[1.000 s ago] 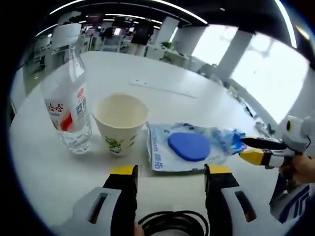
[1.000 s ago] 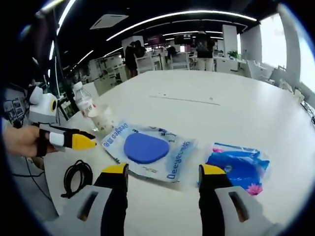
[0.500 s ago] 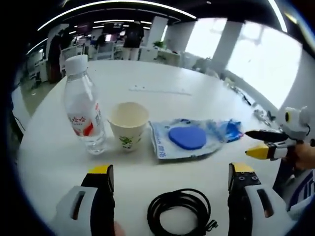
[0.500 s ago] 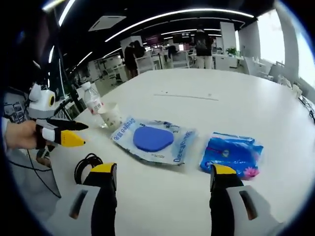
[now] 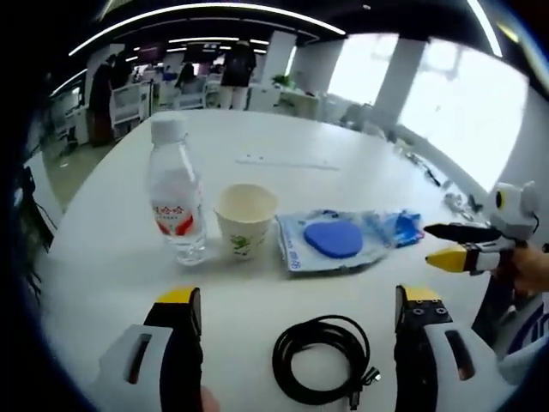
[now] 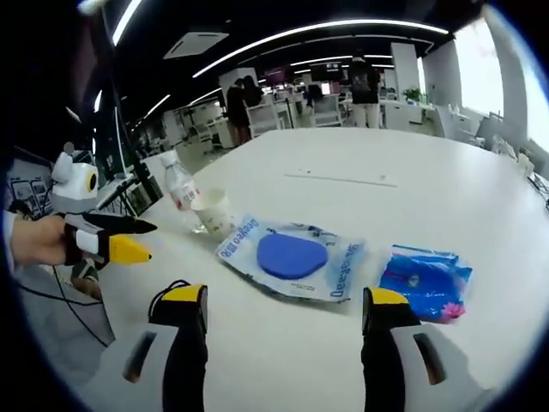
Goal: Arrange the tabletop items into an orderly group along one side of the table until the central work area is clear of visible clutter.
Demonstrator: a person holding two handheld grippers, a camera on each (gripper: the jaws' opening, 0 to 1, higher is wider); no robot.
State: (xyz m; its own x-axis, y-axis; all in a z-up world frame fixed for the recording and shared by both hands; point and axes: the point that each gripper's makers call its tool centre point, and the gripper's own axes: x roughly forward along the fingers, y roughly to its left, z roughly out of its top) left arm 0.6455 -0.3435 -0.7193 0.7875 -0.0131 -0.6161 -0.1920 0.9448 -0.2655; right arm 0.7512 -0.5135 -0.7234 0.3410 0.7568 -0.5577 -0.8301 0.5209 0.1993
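I see both grippers' jaws spread, holding nothing; bottle [image 5: 176,202], cup [image 5: 244,221] and pouch [image 5: 333,242] line mid-frame, cable [image 5: 324,359] at bottom centre.

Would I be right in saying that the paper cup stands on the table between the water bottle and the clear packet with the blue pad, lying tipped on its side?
Not quite: the paper cup stands upright with its open mouth up, as the left gripper view shows. The rest holds: it sits between the water bottle and the clear packet with the blue pad.
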